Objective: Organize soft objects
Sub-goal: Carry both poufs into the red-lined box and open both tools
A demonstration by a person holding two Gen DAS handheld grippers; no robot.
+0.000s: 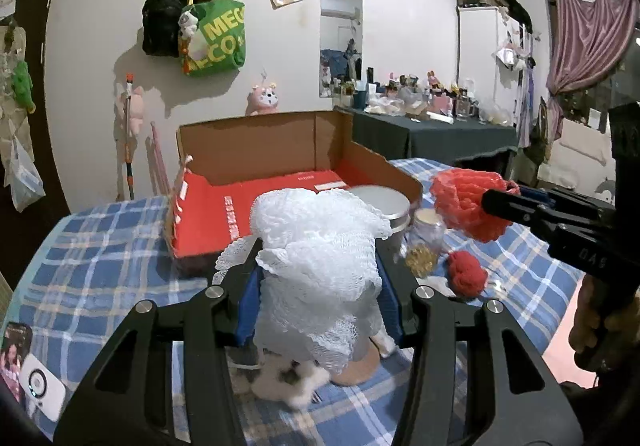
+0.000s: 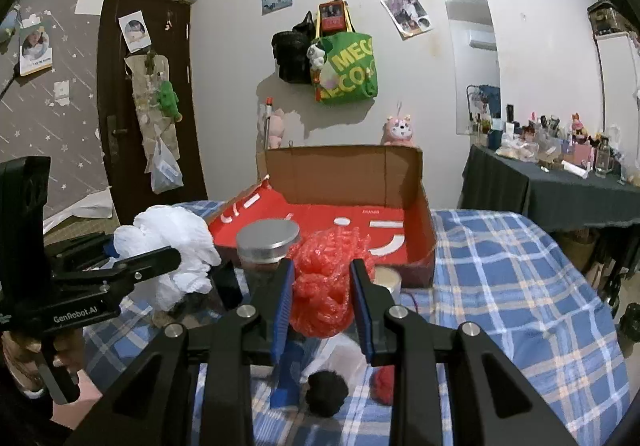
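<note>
My left gripper point(image 1: 318, 266) is shut on a white mesh bath puff point(image 1: 320, 266) and holds it above the bed, just in front of the open cardboard box with a red floor point(image 1: 224, 214). My right gripper point(image 2: 322, 278) is shut on a red mesh bath puff point(image 2: 324, 286), also held above the bed near the box point(image 2: 420, 238). In the left wrist view the red puff point(image 1: 468, 206) and right gripper show at the right. In the right wrist view the white puff point(image 2: 172, 246) shows at the left.
A metal-lidded tin point(image 1: 384, 206) and a small glass jar point(image 1: 426, 234) stand by the box. A red yarn pompom point(image 1: 466, 272), a black pompom point(image 2: 326, 392) and a white fluffy toy point(image 1: 288, 378) lie on the blue plaid bedcover point(image 2: 520, 286). A cluttered table point(image 2: 560, 182) stands at the right.
</note>
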